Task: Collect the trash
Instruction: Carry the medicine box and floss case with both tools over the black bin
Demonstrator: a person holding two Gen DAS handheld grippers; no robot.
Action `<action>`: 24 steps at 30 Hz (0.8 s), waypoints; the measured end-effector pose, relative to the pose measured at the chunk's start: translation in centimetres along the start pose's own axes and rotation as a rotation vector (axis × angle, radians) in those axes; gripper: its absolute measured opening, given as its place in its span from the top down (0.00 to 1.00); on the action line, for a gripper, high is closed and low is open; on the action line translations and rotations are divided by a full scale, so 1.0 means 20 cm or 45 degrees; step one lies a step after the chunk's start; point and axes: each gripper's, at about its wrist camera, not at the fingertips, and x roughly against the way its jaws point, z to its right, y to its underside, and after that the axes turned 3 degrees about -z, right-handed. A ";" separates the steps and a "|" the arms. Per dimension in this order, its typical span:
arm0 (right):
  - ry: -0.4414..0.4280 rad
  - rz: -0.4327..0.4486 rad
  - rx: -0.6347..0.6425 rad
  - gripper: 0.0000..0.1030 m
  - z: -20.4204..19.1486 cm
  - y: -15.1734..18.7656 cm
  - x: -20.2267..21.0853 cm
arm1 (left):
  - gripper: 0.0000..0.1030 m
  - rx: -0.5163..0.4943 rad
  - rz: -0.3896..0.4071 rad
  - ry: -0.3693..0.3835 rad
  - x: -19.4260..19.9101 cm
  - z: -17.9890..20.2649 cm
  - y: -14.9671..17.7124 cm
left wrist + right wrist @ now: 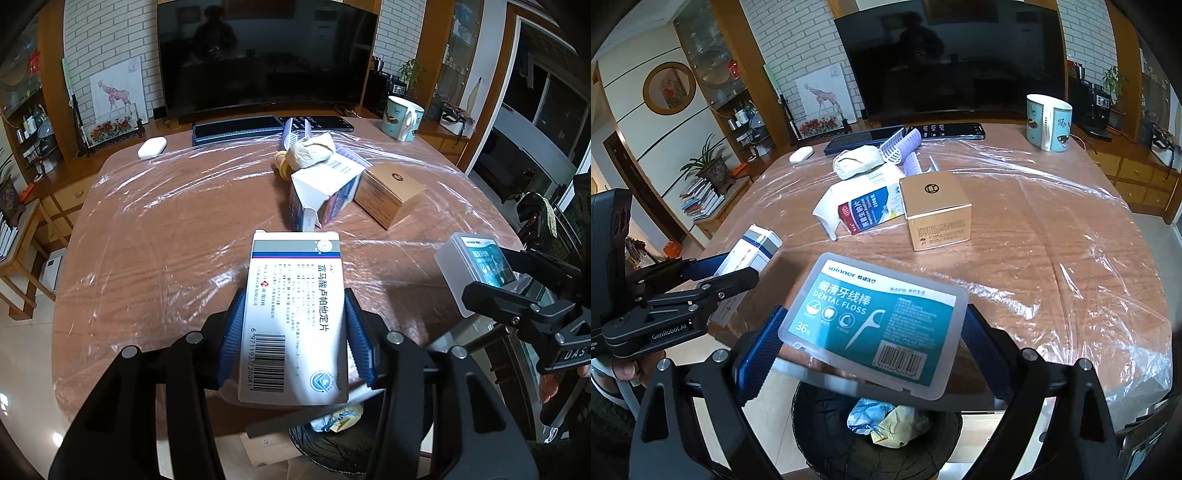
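Note:
My left gripper (pixel 293 332) is shut on a white medicine box (pixel 295 306) with a barcode, held above the table's near edge. My right gripper (pixel 871 343) is shut on a clear plastic dental floss box (pixel 875 325) with a teal label. That floss box (pixel 476 269) also shows at the right of the left wrist view, and the medicine box (pixel 753 247) at the left of the right wrist view. Below both grippers stands a black mesh trash bin (pixel 820 443) holding crumpled wrappers (pixel 890 421). The bin (pixel 332 450) sits partly hidden behind the fingers.
On the plastic-covered wooden table (pixel 1052 258) lie an opened white and blue carton (pixel 864 206), a gold box (pixel 934 210), a crumpled tissue (pixel 857 160), purple hair rollers (pixel 905 142), a mug (pixel 1049 122), a white case (pixel 800 153) and a dark keyboard (pixel 953 131).

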 end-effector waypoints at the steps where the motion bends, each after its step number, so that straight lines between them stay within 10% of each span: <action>1: -0.003 -0.002 0.002 0.11 0.00 0.01 0.01 | 0.50 0.000 -0.001 0.001 0.01 0.01 0.01; 24: -0.016 -0.061 -0.003 0.11 0.05 0.23 0.16 | 0.50 -0.041 -0.068 0.059 0.13 0.21 0.28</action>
